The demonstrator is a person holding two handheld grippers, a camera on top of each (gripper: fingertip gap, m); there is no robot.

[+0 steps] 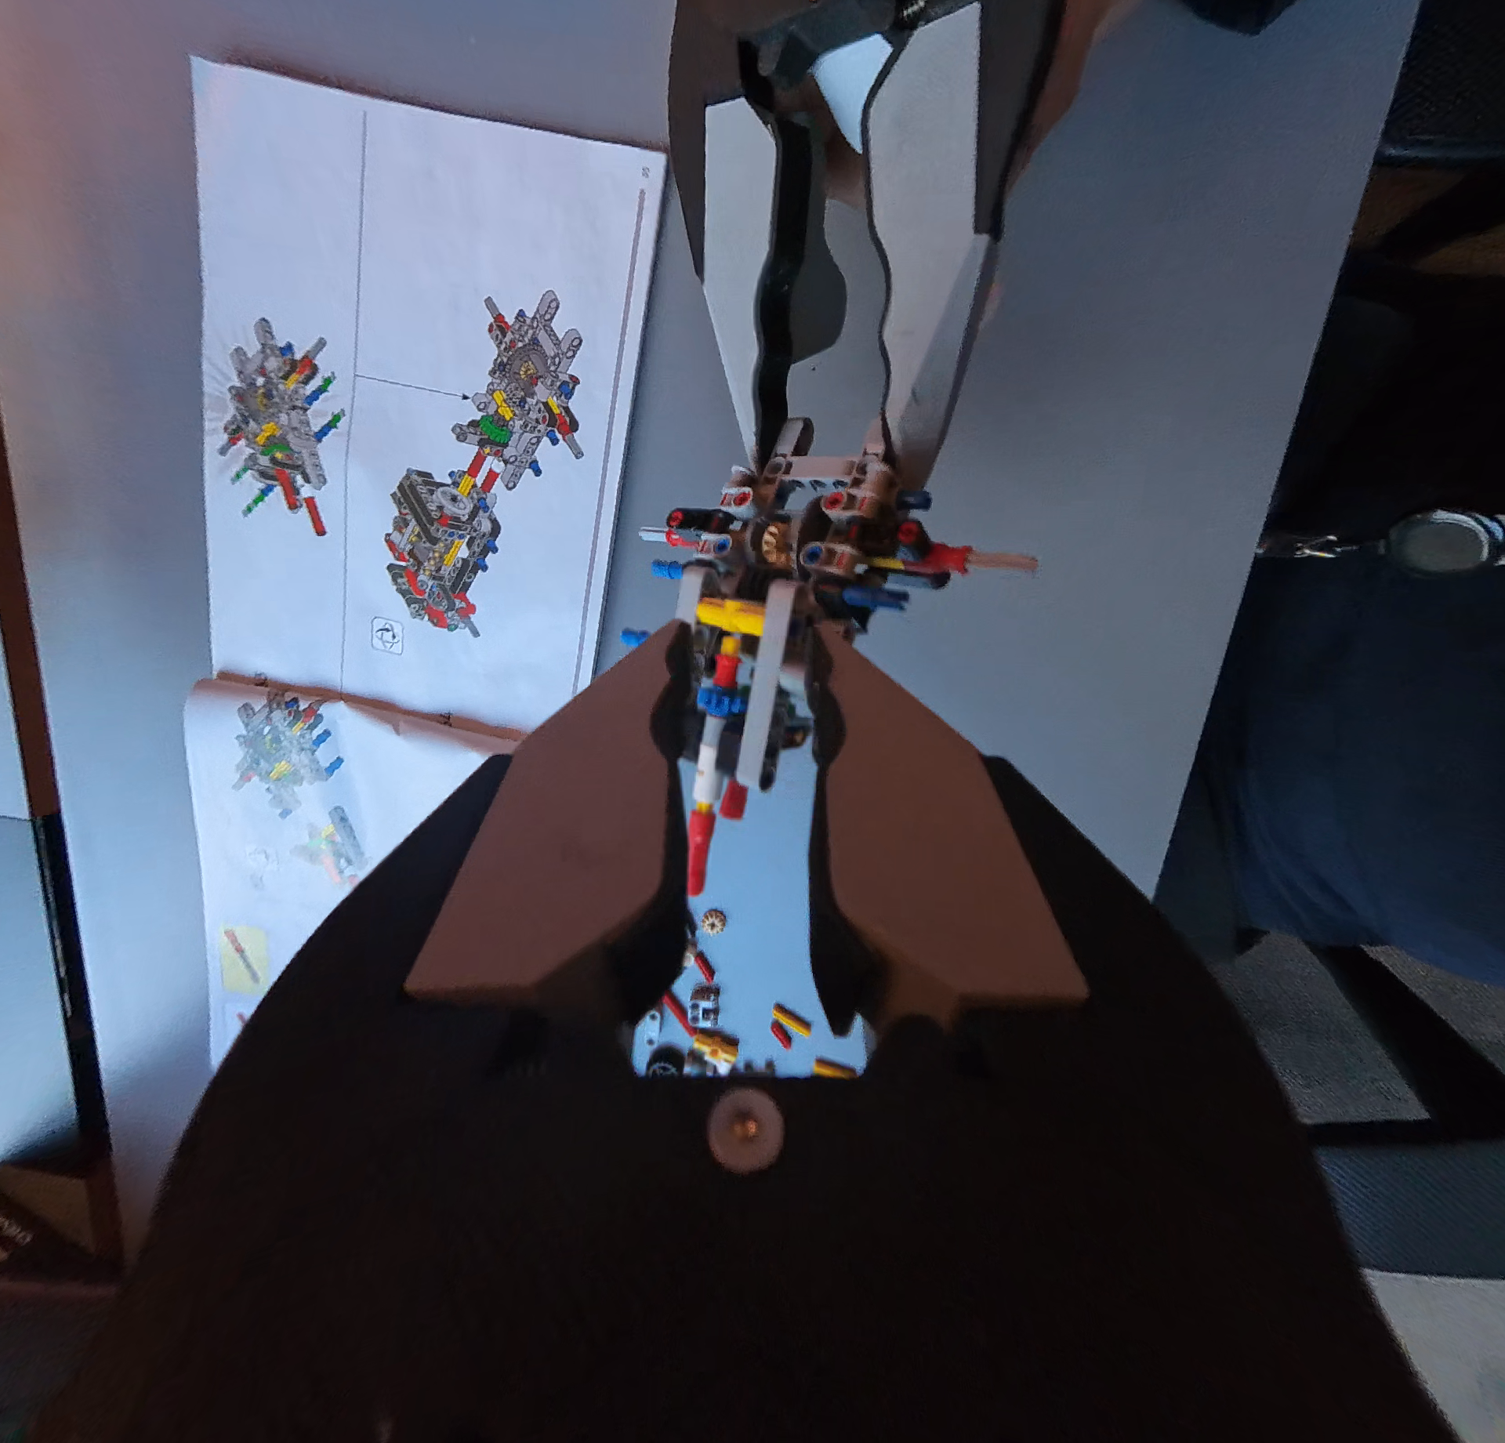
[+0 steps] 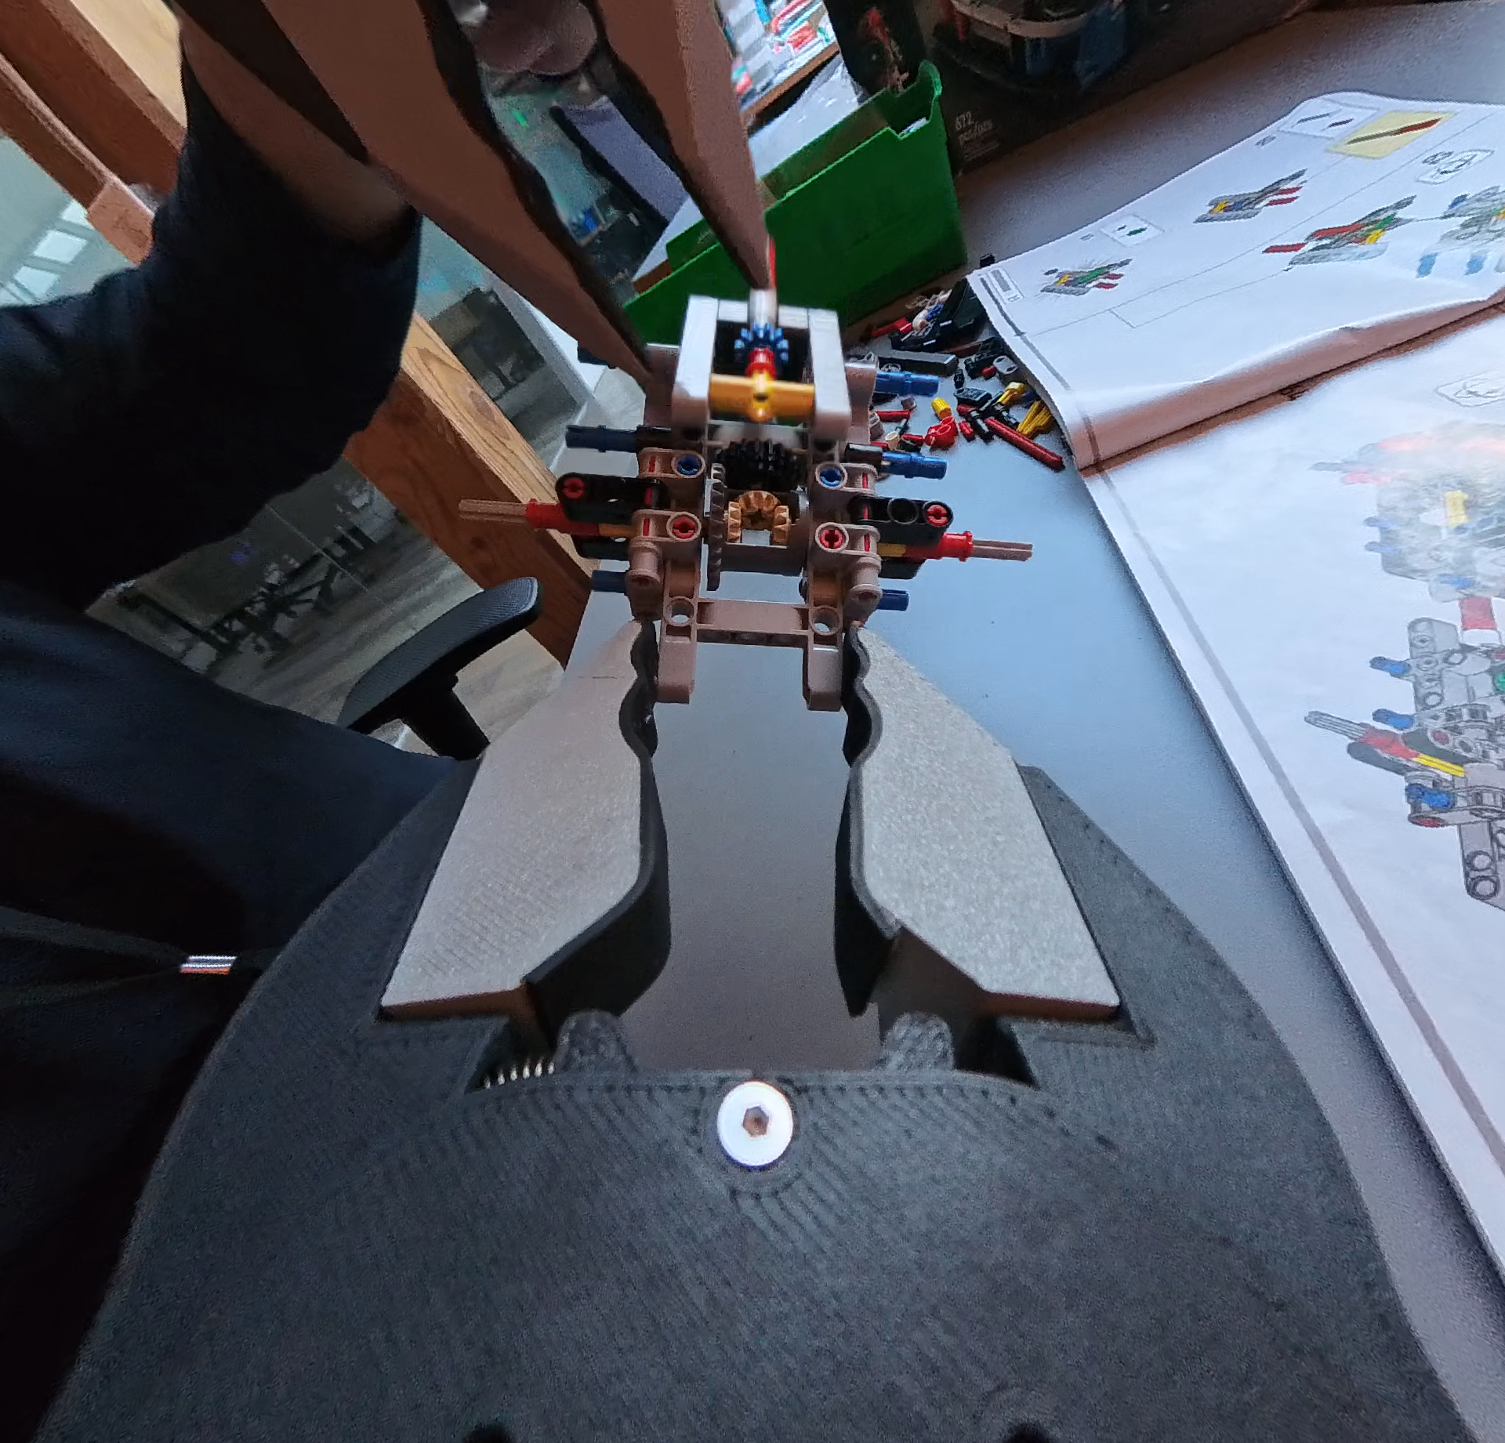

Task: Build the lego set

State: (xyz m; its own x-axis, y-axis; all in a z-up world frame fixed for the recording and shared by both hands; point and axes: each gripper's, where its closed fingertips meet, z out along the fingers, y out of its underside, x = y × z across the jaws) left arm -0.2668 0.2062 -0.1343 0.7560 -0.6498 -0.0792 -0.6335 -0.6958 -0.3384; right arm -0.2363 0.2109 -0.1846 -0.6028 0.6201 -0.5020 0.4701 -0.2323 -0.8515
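Right gripper (image 2: 749, 671) clamps gearbox assembly (image 2: 753, 500) frame; left gripper (image 1: 749, 663) straddles its 12 o'clock end, contact blurred.

My right hand-held gripper (image 2: 749, 671) clamps the brick gear assembly's (image 2: 757, 500) tan frame at six o'clock, held above the table (image 2: 1059, 671); grey frame at twelve.

Grey table (image 2: 1059, 671): open instruction booklet (image 2: 1262, 280), loose small parts (image 2: 969, 410), green bin (image 2: 855, 223).
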